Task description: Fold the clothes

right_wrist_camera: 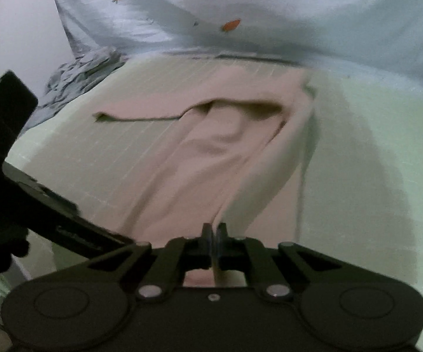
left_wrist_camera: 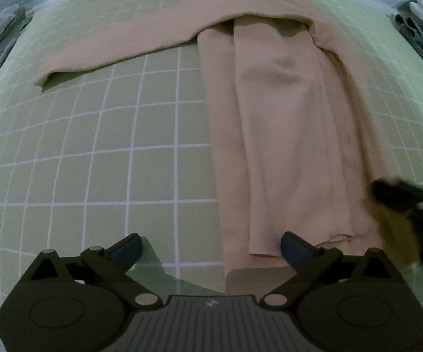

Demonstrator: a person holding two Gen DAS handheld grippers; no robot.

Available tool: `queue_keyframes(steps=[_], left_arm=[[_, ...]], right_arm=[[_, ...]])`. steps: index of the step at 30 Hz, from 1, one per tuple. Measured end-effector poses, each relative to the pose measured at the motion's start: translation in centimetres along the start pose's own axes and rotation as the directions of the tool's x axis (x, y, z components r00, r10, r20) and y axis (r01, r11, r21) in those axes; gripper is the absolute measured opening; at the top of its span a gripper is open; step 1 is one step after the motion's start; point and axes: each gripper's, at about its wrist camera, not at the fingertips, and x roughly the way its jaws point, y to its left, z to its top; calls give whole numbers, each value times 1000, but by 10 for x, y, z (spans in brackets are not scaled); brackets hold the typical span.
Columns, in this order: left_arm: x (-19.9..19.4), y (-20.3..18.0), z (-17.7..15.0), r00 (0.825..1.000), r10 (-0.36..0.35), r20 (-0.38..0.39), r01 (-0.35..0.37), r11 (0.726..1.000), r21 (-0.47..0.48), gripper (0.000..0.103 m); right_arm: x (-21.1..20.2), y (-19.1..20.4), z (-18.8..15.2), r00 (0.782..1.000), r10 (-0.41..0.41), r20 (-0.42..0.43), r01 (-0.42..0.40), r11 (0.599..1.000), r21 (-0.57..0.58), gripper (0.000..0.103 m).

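Midway through fold: peach garment [left_wrist_camera: 284, 123] flat on green grid mat [left_wrist_camera: 94, 152], one sleeve out far-left. Right gripper [right_wrist_camera: 212, 234] clamped on near hem, cloth pinched between pads. Left gripper [left_wrist_camera: 211, 249] spread wide, holding nothing, just above near edge. Next: likely carry hem far. Open mat left; grey clothes pile [right_wrist_camera: 79, 70] far-left.

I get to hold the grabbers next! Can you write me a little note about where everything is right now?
Left gripper: open, low over the near hem, holding nothing.
Right gripper: shut on the beige garment, pinching its near right edge.
The garment lies on the green grid mat; its right side is already folded in, and one sleeve is spread out to the left.
Left: fold that sleeve and left side in, then fold the length.
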Motion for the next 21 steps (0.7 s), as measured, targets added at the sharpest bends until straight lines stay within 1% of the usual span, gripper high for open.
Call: queue_keyframes(steps=[3, 4, 5, 6, 8, 11, 13, 16, 17, 18, 19, 20, 21], left_arm=[[1, 1, -1, 1000, -10, -2, 10, 1000, 23, 103], [1, 1, -1, 1000, -13, -2, 13, 999, 30, 103], [1, 2, -2, 1000, -17, 0, 17, 999, 33, 103], [1, 2, -2, 1000, -19, 0, 19, 999, 35, 103], [2, 3, -2, 1000, -21, 1, 21, 999, 39, 103], [1, 3, -3, 1000, -23, 5, 23, 999, 43, 103], [1, 3, -4, 1000, -24, 10, 24, 999, 46, 103], [-1, 1, -6, 1000, -25, 16, 24, 998, 50, 103], [-1, 1, -7, 1000, -25, 17, 24, 998, 52, 103], [-1, 1, -7, 1000, -26, 18, 25, 998, 54, 103], [-1, 1, -7, 999, -27, 18, 26, 998, 57, 103], [-1, 1, -7, 999, -29, 17, 28, 998, 59, 103], [-1, 2, -7, 999, -31, 15, 30, 998, 61, 103]], right_arm=[[19, -2, -5, 997, 0, -75, 7, 996, 92, 6], [19, -4, -7, 997, 9, -78, 1, 992, 126, 7], [17, -6, -8, 997, 18, -71, -7, 988, 157, 12], [15, -8, -10, 997, 33, -71, -20, 983, 183, 20], [10, -9, -14, 996, 57, -67, -39, 971, 235, 30], [2, -9, -22, 997, 57, -60, -38, 957, 286, 31], [-8, -10, -23, 999, 34, -27, -24, 951, 307, 31], [-20, -13, -19, 998, -46, 50, 26, 943, 332, 32], [-22, -16, -18, 995, -70, 66, 43, 937, 346, 36], [-19, -17, -18, 994, -98, 49, 75, 934, 349, 42], [-16, -19, -18, 992, -126, 31, 107, 930, 351, 45], [-13, -21, -19, 988, -153, 13, 139, 925, 353, 45], [-7, -18, -20, 986, -165, -19, 162, 931, 327, 45]])
